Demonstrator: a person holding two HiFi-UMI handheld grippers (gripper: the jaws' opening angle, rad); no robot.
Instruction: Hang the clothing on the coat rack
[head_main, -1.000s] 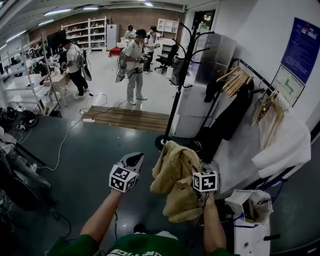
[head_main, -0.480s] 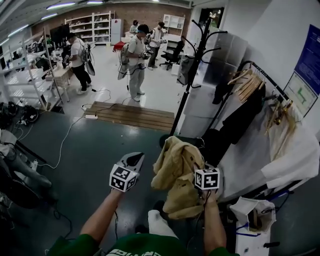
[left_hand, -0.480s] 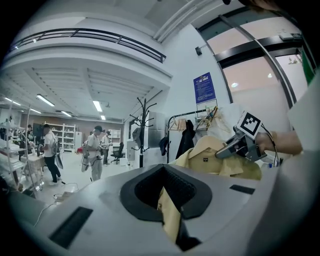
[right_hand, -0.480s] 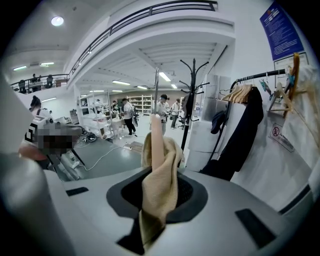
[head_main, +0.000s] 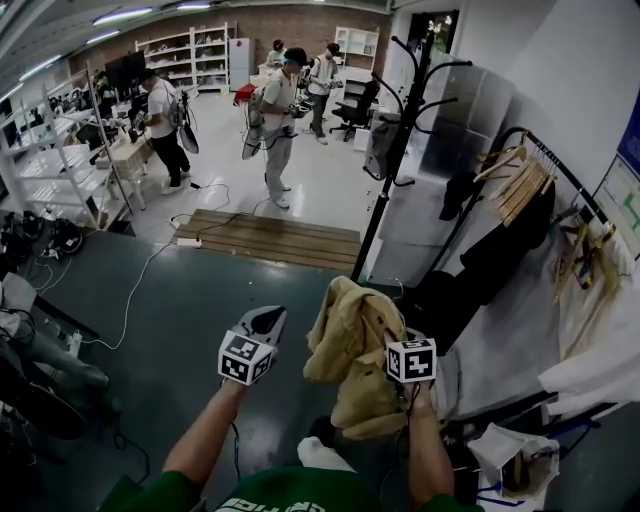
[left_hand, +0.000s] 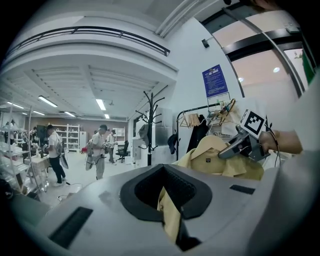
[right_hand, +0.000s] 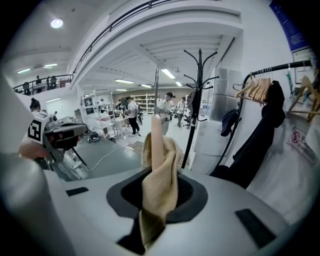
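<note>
- Currently, the tan jacket is held in the air, well short of the coat rack, not yet hung on it.
- The left gripper and the right gripper each clamp its fabric.
- Remaining: approach, hang, release.

A tan jacket is held up, all bunched, in front of the tall black coat rack.
</note>
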